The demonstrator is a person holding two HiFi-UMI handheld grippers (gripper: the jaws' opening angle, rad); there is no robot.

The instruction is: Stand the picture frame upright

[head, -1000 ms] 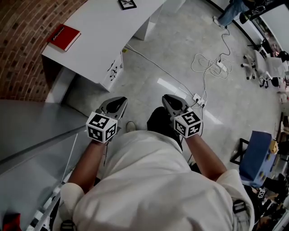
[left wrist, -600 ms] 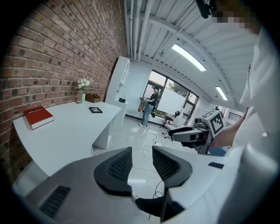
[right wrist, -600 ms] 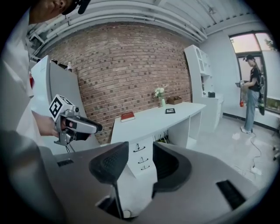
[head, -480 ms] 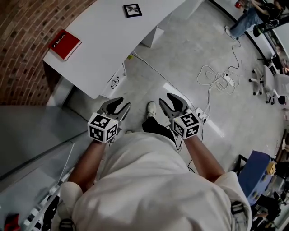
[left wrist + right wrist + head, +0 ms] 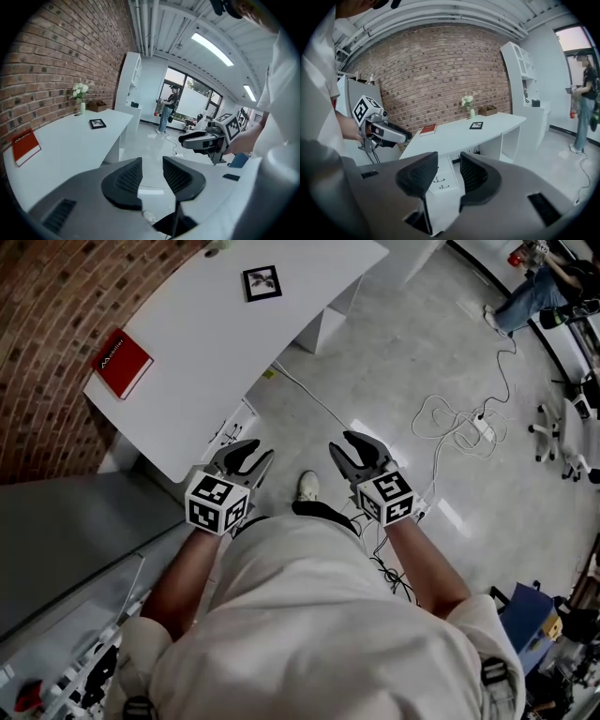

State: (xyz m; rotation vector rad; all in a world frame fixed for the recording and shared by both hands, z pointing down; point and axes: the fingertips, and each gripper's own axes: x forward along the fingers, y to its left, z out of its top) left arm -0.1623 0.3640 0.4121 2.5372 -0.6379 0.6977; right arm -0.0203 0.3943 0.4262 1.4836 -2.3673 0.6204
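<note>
Looking down in the head view, the person stands on the floor, well apart from the white counter (image 5: 216, 352). The picture frame (image 5: 262, 283) lies flat, face up, toward the counter's far end, with a red book (image 5: 122, 363) at its left edge. The left claw (image 5: 251, 456) and right claw (image 5: 352, 451) are both held at waist height over the floor, nowhere near the frame. Loose cables (image 5: 450, 418) trail across the floor to the right.

In the left gripper view, the left claw (image 5: 151, 173) is spread and just beginning to ease closed, with nothing between its jaws; the picture frame (image 5: 97, 123) sits far off on the counter.

In the right gripper view, the right claw (image 5: 449, 171) is spread wide and empty, and the picture frame (image 5: 476, 125) lies flat beyond the red book (image 5: 428, 129).

The task has not really begun; the approach comes first. The likely trouble is in lifting: a flat frame offers only a thin edge, so a claw could skid it along the smooth counter. If its back stand is not opened or the frame is let go too steeply, it would probably tip over again.
</note>
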